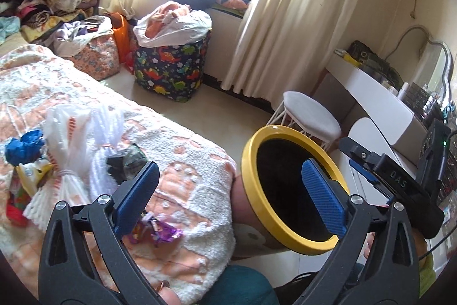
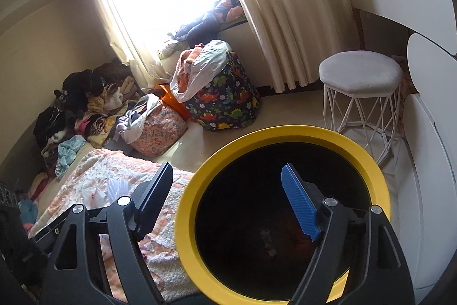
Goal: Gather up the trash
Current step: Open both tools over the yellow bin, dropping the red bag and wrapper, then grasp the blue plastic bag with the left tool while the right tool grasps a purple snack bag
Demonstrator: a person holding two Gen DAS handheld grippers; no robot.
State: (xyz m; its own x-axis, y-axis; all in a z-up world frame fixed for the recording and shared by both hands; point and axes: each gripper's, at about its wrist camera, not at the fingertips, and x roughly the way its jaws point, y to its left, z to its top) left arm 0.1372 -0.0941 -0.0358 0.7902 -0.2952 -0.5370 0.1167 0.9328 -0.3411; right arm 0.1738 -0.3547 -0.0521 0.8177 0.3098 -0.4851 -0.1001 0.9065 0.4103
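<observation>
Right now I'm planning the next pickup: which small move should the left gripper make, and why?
Probably swing the left gripper, open and empty, left toward the purple wrapper on the bedspread, since that scrap lies nearest and the yellow-rimmed bin stands right beside it.

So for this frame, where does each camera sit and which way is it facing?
Left wrist: on the left gripper, aimed down over the bed; open jaws, right gripper alongside.
Right wrist: on the right gripper, above the yellow-rimmed bin; jaws open, nothing held.
Shared: bin, white stool, dinosaur bag.
</observation>
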